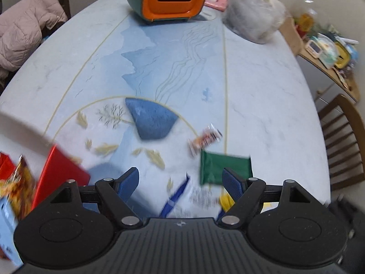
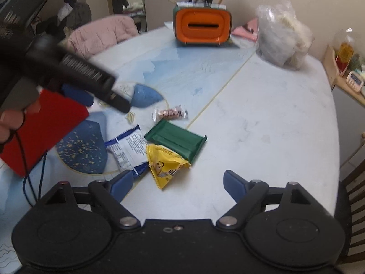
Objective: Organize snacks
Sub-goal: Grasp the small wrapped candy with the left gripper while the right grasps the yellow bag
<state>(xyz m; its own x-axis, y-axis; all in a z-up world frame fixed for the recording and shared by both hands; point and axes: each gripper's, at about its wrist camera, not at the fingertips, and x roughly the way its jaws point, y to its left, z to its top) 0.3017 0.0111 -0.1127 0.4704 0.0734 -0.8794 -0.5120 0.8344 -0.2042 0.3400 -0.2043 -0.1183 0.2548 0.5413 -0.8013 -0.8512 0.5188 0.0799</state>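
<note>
Table [image 2: 262, 118] w/ snacks | L tool [image 1: 180, 178] wide, empty | R tool [image 2: 178, 180] apart, empty

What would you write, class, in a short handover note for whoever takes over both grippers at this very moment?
Left gripper: open, empty.
Right gripper: open, empty, fingers apart.
Loose on the table: green packet, yellow packet, white-and-blue packet, small clear-wrapped sweet.
Red box stands at the left; some snacks sit beside it.
Left to do: gather the four loose packets.
</note>
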